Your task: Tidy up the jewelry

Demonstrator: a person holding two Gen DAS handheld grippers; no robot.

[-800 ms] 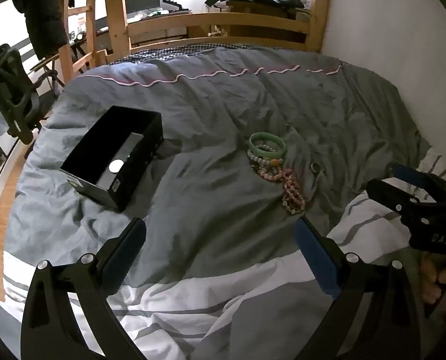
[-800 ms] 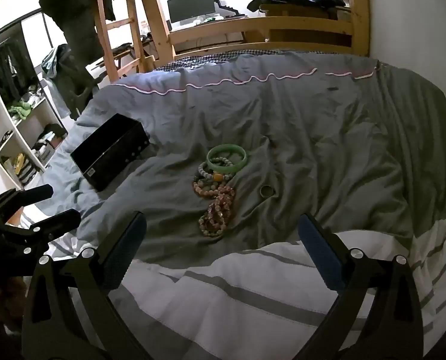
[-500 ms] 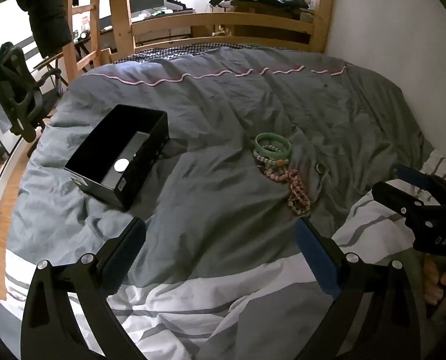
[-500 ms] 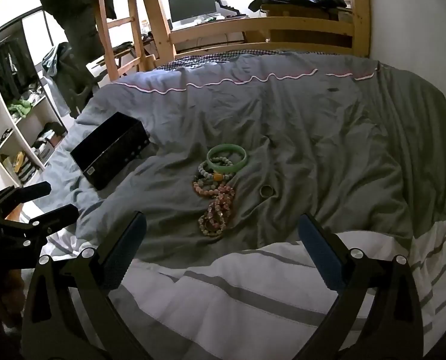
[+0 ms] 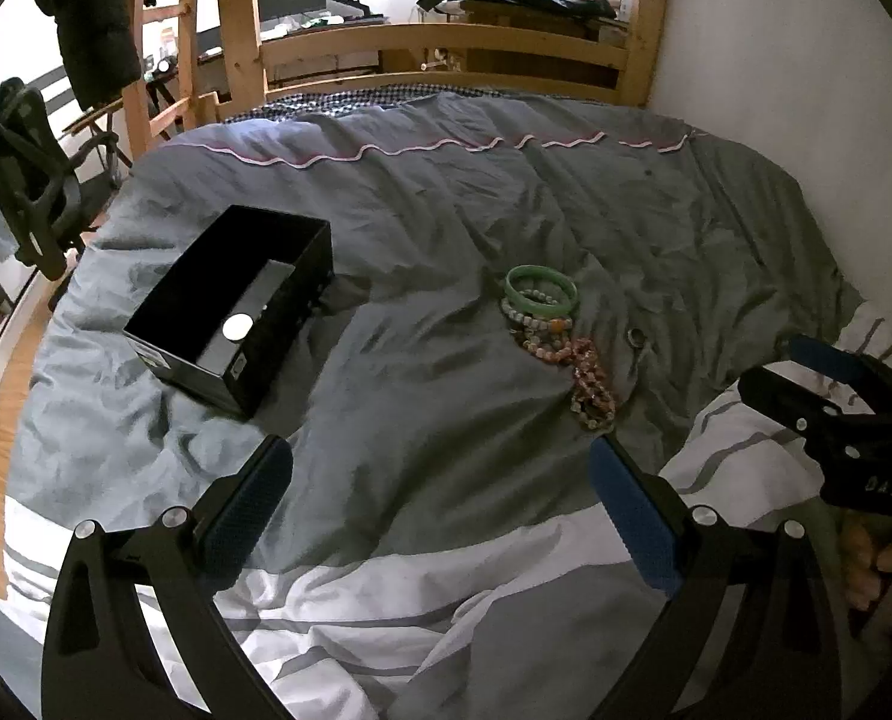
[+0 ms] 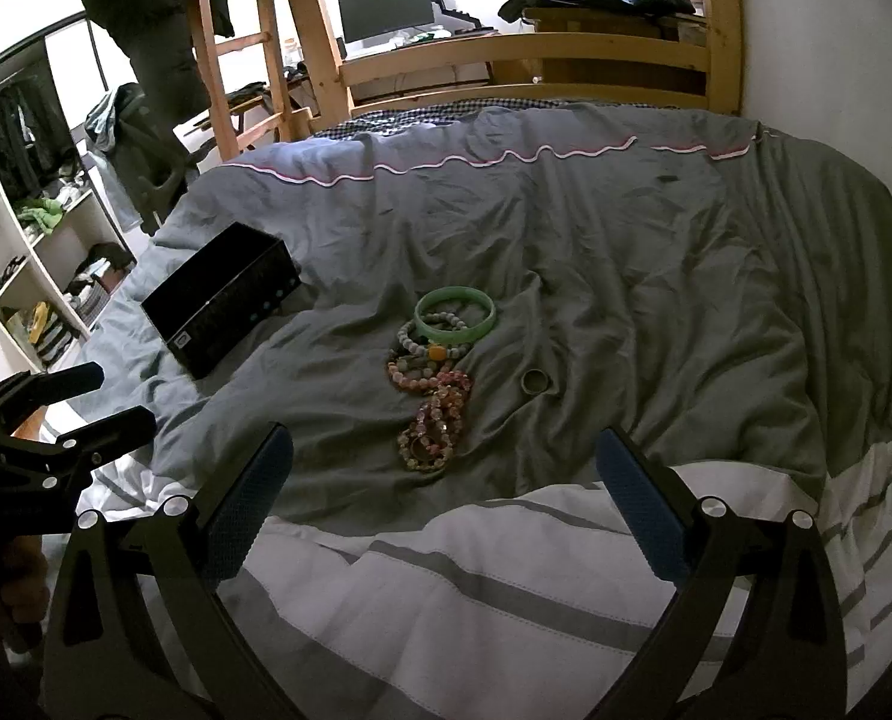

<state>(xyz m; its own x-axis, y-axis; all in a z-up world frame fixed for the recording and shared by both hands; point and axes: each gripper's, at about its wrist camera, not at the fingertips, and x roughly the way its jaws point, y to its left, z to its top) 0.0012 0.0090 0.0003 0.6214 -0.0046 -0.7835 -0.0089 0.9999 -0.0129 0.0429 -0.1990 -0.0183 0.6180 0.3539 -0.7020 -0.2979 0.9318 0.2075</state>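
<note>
A bed (image 5: 422, 420) under a rumpled grey duvet fills both views, with a wooden frame (image 5: 446, 42) at its far end and a white wall to the right. A white striped fold of bedding (image 6: 506, 570) is seen just beneath both tools.

The left tool (image 5: 440, 498) is held over the near edge of the bed, blue pads spread wide, nothing between them. Ahead of it and to its left, a black box (image 5: 230, 312) is set on the duvet, lid off, with a small pale round thing seen inside. Ahead and to its right, the jewelry is heaped: a green bangle (image 5: 541, 288) at the far end, pale beaded bracelets (image 5: 536, 324) touching it on the near side, then pink beaded bracelets (image 5: 590, 384) trailing toward the tool. A small ring (image 5: 636, 335) is seen just right of the heap, apart from it.

The right tool (image 6: 443, 489) is likewise released, pads wide apart and empty. From it, the bangle (image 6: 455, 315) and pink bracelets (image 6: 437, 420) lie straight ahead, the ring (image 6: 535, 382) slightly right, the box (image 6: 224, 306) well off to the left. Each tool is glimpsed at the edge of the other's view.
</note>
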